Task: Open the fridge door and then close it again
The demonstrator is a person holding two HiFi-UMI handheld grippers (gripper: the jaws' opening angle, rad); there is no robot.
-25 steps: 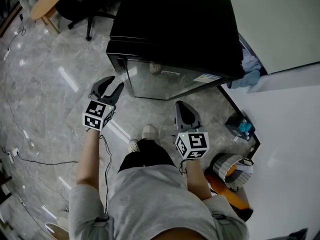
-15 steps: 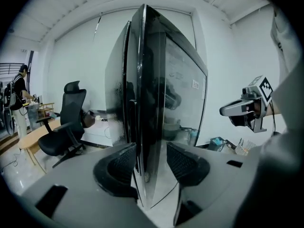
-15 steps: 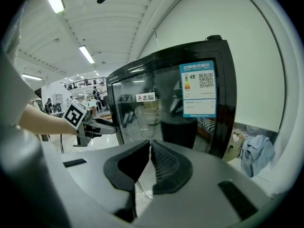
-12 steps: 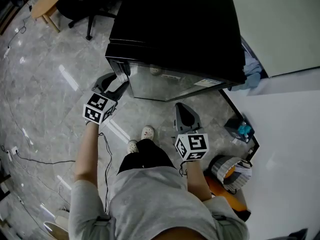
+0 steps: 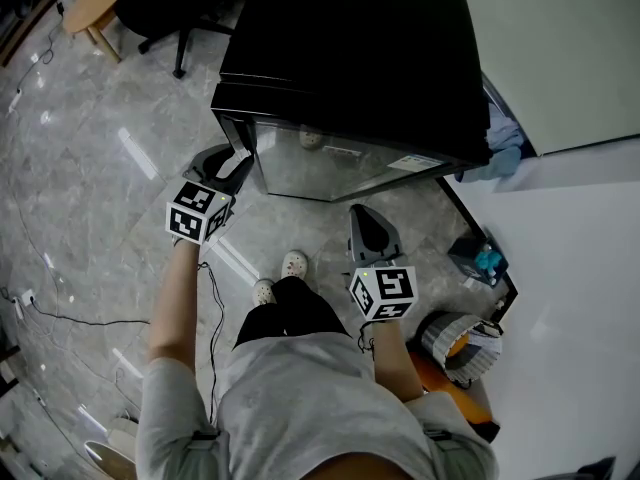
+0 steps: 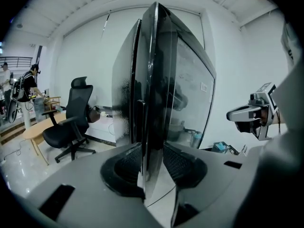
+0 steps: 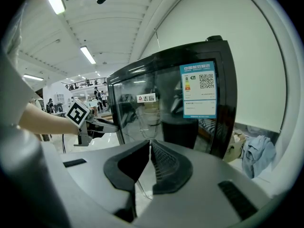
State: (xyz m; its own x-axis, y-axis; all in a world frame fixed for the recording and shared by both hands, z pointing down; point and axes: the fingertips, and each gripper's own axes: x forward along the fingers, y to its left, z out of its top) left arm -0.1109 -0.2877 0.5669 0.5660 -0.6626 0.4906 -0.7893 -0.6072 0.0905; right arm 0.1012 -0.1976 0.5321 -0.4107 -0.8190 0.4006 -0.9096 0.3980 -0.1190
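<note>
A black mini fridge (image 5: pixel 350 48) stands on the grey floor, its glass door (image 5: pixel 340 163) facing me. My left gripper (image 5: pixel 237 163) is at the door's left edge. In the left gripper view the edge of the door (image 6: pixel 190 94) fills the gap of the left gripper (image 6: pixel 152 160); its jaws have just been closing and both pads lie against that edge. My right gripper (image 5: pixel 368 223) hangs in front of the glass, apart from it. In its own view the right gripper (image 7: pixel 150 148) is shut with nothing between the pads, facing the door (image 7: pixel 166 108).
A black office chair (image 5: pixel 170 8) and a wooden table (image 5: pixel 95 3) stand at the far left. At the right are a white wall, a blue cloth (image 5: pixel 500 133) and a round basket (image 5: pixel 460 333). A cable (image 5: pixel 60 318) runs over the floor. My feet (image 5: pixel 285 268) are near the door.
The left gripper has moved from just off the door's left corner onto it, and its jaws now sit around the door's edge. The right gripper has stayed put.
</note>
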